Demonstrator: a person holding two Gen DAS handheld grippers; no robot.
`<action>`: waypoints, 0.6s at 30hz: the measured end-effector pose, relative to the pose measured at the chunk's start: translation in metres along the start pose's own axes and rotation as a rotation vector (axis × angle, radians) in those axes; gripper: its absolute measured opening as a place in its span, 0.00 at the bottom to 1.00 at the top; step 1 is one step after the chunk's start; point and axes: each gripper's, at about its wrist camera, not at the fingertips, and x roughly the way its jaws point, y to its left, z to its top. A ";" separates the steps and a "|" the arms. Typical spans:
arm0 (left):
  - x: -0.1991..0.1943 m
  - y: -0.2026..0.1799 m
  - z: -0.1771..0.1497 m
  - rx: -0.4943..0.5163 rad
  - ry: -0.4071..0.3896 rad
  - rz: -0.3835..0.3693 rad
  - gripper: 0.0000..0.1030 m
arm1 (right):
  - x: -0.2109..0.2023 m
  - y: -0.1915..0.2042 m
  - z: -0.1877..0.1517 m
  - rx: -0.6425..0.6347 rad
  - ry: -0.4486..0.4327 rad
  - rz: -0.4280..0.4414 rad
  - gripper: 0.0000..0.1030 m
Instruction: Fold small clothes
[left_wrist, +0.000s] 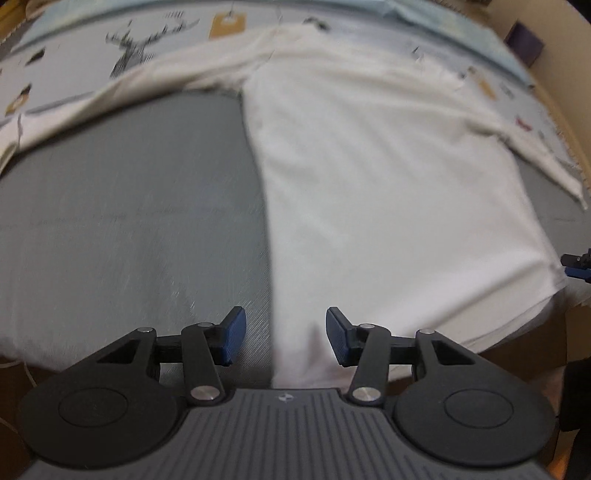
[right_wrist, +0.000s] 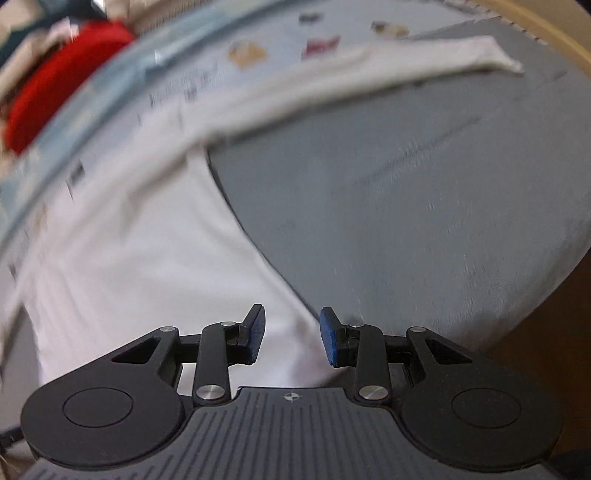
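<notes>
The white garment (left_wrist: 369, 184) lies spread flat on the grey pad (left_wrist: 129, 203), sleeves out at the far edge, ready for folding, while the left gripper (left_wrist: 282, 334) and right gripper (right_wrist: 291, 334) hover over its near hem, jaws apart and empty.

White garment (left_wrist: 388, 177) on grey cloth (left_wrist: 129, 192).

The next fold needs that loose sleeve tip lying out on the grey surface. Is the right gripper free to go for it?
Probably yes: the right gripper is open and empty, and only bare grey surface lies between it and the sleeve tip.
</notes>
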 end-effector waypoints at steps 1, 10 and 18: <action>0.004 0.002 -0.002 -0.004 0.021 0.001 0.51 | 0.006 0.000 -0.003 -0.028 0.013 -0.021 0.34; 0.040 -0.010 -0.020 0.108 0.168 0.007 0.06 | 0.009 -0.003 -0.023 -0.140 0.123 -0.043 0.06; 0.028 0.002 -0.032 0.176 0.177 0.088 0.05 | 0.002 -0.003 -0.038 -0.235 0.183 -0.073 0.07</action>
